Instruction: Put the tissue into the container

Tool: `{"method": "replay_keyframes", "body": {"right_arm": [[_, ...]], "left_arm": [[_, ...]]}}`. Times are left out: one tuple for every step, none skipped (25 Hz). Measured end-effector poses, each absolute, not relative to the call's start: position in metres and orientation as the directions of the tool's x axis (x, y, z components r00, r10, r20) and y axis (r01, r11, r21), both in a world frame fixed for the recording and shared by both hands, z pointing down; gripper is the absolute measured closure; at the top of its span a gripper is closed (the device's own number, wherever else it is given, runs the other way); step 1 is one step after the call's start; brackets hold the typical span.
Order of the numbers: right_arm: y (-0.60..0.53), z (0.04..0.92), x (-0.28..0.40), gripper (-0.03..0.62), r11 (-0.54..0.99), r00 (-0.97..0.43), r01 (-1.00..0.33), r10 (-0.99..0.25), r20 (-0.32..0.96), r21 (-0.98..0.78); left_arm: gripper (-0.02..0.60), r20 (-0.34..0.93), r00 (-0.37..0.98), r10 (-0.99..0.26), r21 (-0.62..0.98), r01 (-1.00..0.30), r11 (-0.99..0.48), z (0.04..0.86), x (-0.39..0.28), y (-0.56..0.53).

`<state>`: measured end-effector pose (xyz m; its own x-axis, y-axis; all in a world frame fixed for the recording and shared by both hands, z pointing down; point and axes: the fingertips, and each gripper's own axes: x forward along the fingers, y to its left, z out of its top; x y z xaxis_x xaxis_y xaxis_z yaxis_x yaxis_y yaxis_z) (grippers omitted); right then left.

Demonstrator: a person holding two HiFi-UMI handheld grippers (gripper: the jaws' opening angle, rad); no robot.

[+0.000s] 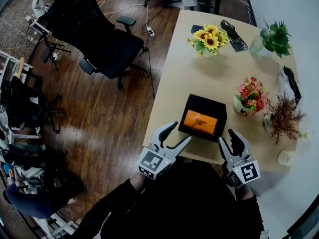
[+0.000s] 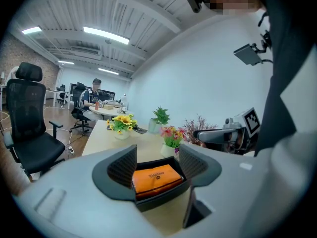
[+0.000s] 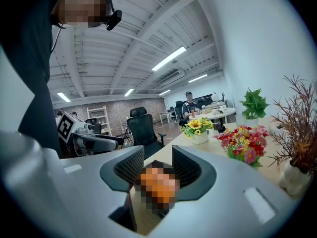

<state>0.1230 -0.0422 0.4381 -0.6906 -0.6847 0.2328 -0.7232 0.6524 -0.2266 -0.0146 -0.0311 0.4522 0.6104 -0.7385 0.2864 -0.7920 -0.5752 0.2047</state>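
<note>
Orange tissue packet (image 1: 200, 121) sits inside black square container (image 1: 197, 102); left gripper (image 1: 182, 132) jaws spread, right gripper (image 1: 228, 137) jaws together

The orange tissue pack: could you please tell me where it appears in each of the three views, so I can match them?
Head view: the orange tissue pack lies at centre, inside the black container.
Left gripper view: the pack sits low centre, seen beyond the jaws.
Right gripper view: low centre, an orange shape that is blurred over.
Shared landmark: the sunflowers.
</note>
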Motion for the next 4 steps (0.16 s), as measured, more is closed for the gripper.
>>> {"method": "replay_keyframes", "body": {"right_arm": [[-0.0421,0.4384,0.1230,0.430,0.652,-0.690,-0.723,-0.685,0.233,-0.228],[-0.0415,0.4389,0.1230,0.433,0.653,-0.692,-0.722,-0.683,0.232,-0.229],[-0.0408,0.4396,0.1229,0.433,0.655,-0.695,-0.719,-0.681,0.232,-0.231],[-0.0400,0.4404,0.1228,0.434,0.658,-0.698,-0.716,-0.678,0.232,-0.232]], "left_arm": [[0.327,0.288,0.610,-0.739,0.204,-0.792,-0.575,0.4525,-0.0146,-0.0310],[0.327,0.288,0.609,-0.739,0.203,-0.793,-0.575,0.4527,-0.0145,-0.0309],[0.327,0.288,0.609,-0.739,0.202,-0.793,-0.574,0.4528,-0.0144,-0.0308],[0.327,0.288,0.608,-0.740,0.201,-0.794,-0.574,0.4530,-0.0142,-0.0308]]}}
